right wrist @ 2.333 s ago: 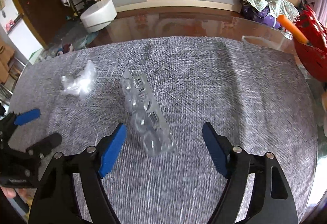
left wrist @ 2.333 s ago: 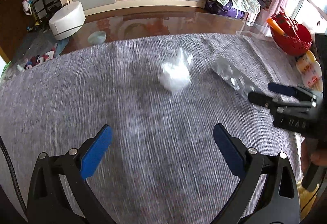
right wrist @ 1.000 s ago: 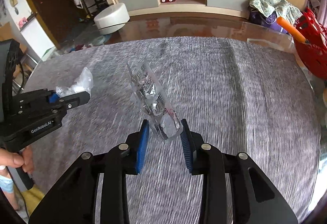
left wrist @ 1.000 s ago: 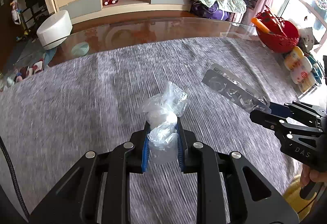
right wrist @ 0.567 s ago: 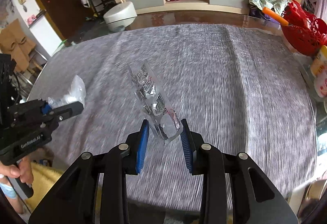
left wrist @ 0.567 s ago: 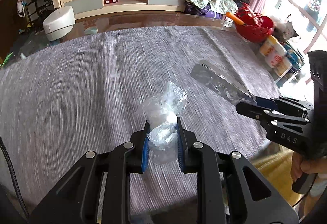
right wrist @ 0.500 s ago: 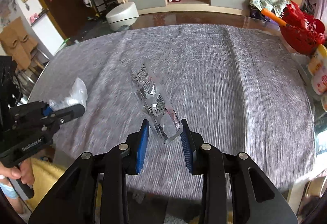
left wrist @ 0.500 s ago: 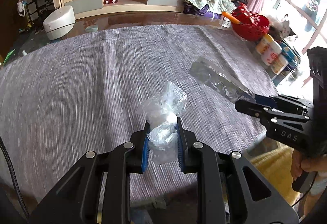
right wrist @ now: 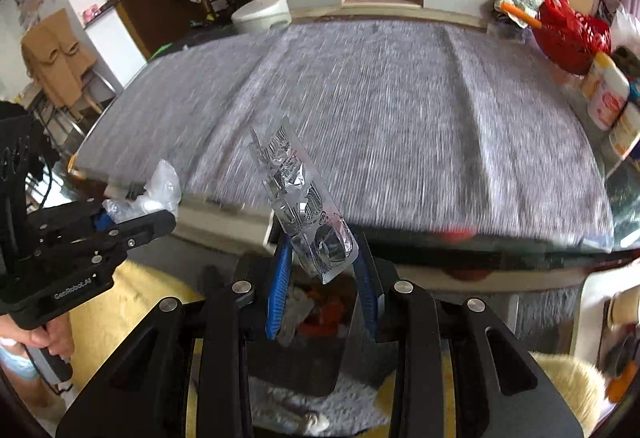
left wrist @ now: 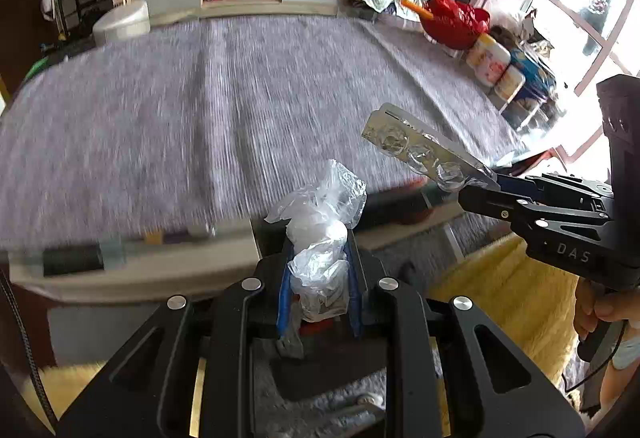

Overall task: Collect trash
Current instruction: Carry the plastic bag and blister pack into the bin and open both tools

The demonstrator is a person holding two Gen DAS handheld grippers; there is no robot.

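Left gripper clamped tight on a crumpled clear plastic bag, blue pads pinching its lower half; the loose top flares up and forward above the jaws. Right gripper closed on the near end of an empty blister pack, a long foil-and-plastic strip. Its long axis runs up and away from the jaws, leaning a little left in the right wrist view; from the left wrist view it sticks out to the left of that gripper, bubbles facing down. Both pieces are held in the air, off the grey tablecloth, out past the table's near edge. Below each gripper, between the fingers, a dark open container with scraps inside, probably the trash bin, on a yellow rug. Step in hand, as I judge it: carrying both items to the bin. Next move calls for lowering over the opening and spreading the jaws; the strip should go in end first so it does not bridge the rim. A red basket and jars sit at the table's far right.
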